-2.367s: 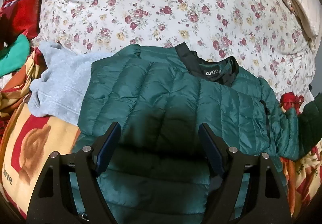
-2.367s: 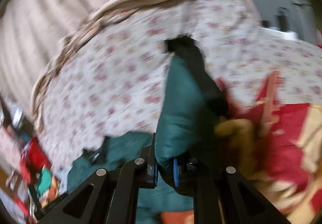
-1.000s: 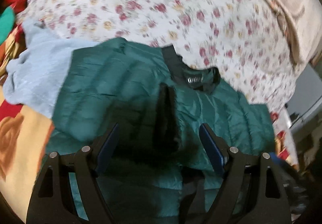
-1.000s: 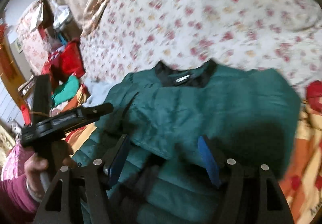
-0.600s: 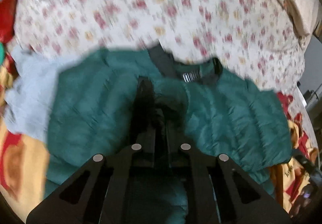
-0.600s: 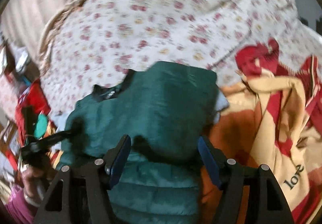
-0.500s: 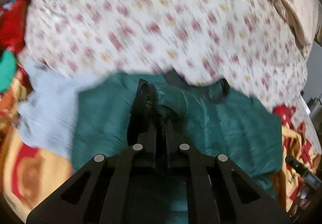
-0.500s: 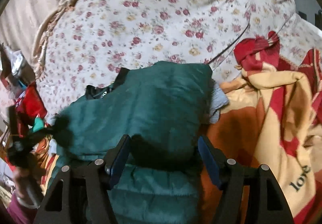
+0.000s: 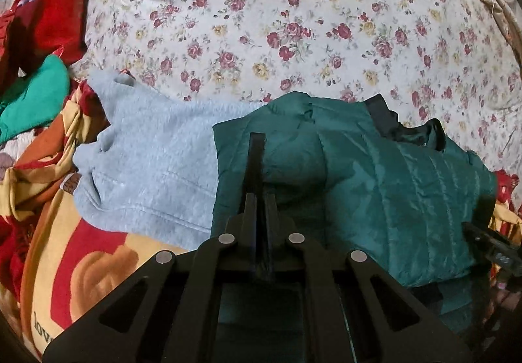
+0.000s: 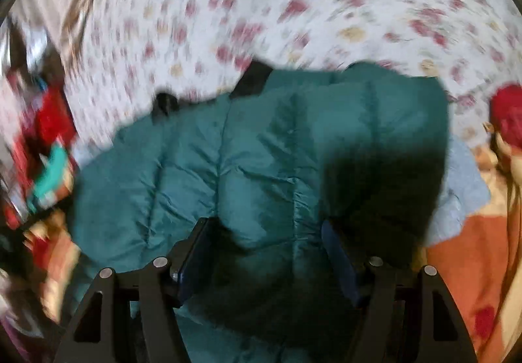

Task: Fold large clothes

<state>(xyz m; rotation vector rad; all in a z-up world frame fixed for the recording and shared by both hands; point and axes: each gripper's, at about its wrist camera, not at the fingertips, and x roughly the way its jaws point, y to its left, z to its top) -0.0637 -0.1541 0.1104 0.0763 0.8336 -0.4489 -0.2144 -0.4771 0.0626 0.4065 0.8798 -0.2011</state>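
Note:
A dark green quilted jacket (image 9: 407, 187) with a black collar lies on the bed, both sleeves folded in over its body. My left gripper (image 9: 259, 200) is shut on the folded-in left sleeve (image 9: 287, 151) and holds it over the jacket's body. In the right wrist view the jacket (image 10: 248, 147) fills the middle, blurred. My right gripper (image 10: 267, 249) is open and empty, low over the jacket's lower part.
A light blue fleece garment (image 9: 153, 160) lies under the jacket's left side. A floral quilt (image 9: 293, 20) covers the bed behind. A red and orange blanket (image 9: 65, 252) lies at the left, red and green clothes (image 9: 36, 82) beyond it.
My left gripper shut on the sleeve and carried it across the jacket. My right gripper let go of the other sleeve and came lower over the jacket.

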